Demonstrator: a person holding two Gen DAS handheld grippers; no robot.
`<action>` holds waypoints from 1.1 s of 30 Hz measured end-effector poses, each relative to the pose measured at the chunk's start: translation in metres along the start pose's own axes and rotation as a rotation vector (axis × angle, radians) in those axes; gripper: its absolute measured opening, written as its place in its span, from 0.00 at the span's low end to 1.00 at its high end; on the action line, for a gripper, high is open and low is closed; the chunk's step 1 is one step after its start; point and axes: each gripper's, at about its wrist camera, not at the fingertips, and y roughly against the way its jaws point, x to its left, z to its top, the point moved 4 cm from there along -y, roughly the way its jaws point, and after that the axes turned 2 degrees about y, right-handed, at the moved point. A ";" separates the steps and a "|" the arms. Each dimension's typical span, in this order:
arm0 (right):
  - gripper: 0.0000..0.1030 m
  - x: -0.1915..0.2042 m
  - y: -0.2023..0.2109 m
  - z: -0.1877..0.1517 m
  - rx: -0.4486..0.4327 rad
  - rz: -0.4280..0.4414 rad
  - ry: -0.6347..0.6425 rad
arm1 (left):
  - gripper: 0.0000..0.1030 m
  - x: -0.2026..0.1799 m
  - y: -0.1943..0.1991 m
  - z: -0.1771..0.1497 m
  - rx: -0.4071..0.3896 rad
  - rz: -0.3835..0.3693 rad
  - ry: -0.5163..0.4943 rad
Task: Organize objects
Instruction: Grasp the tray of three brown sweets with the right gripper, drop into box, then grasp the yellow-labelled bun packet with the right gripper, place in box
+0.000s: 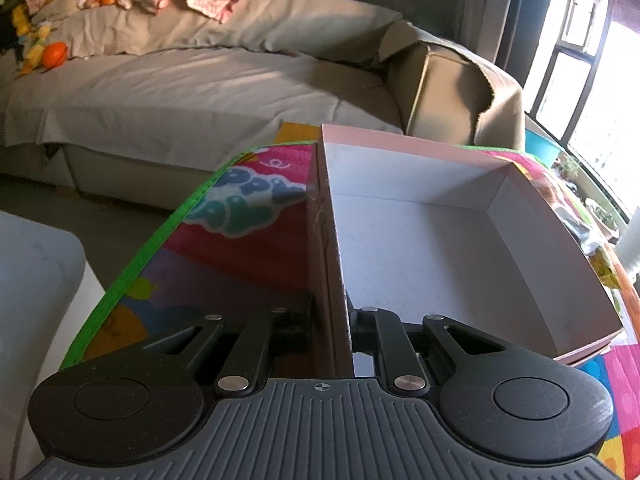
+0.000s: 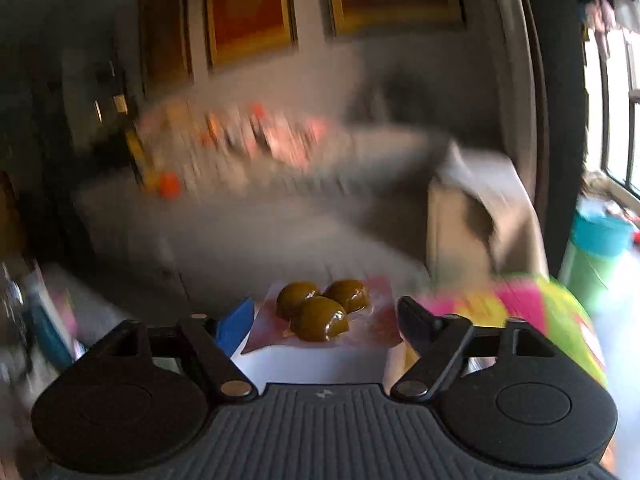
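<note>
Progress: early, imo. Box (image 1: 440,240) is empty, nothing sorted into it yet. It sits on the play mat (image 1: 248,216), open side up, stretching ahead and right of the L tongs (image 1: 338,320).

L tongs: closed tight on the box's near-left wall, one finger outside, one inside. Looks like it's steadying the box for loading.

R tongs (image 2: 320,320): spread as wide as they go, with a pack (image 2: 320,312) of three brown domed pieces sitting between the fingers. Pack spans the whole gap, so prob held, but can't confirm the pads are pressing. Bg is heavily smeared.

Left to do, my guess: get the pack into the box, then whatever else needs sorting.

View diffs:
- L cam only: sofa (image 1: 200,92) ahead w/ clothes and toys piled at the back, box interior, mat print.
- R cam only: the pack, framed pics (image 2: 248,8) on the wall, a teal bin (image 2: 600,232) far right.
- Box not identifiable in the R cam; pack not visible in the L cam.
</note>
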 end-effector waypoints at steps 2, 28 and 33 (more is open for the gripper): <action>1.00 0.000 -0.015 0.007 -0.011 -0.002 -0.039 | 0.14 0.001 0.000 -0.001 0.003 0.000 0.010; 1.00 -0.104 -0.001 -0.167 0.256 -0.352 -0.107 | 0.13 0.001 0.002 -0.004 0.009 0.009 0.032; 1.00 -0.116 -0.030 -0.149 0.294 -0.329 -0.183 | 0.13 0.001 0.003 -0.005 0.010 0.010 0.031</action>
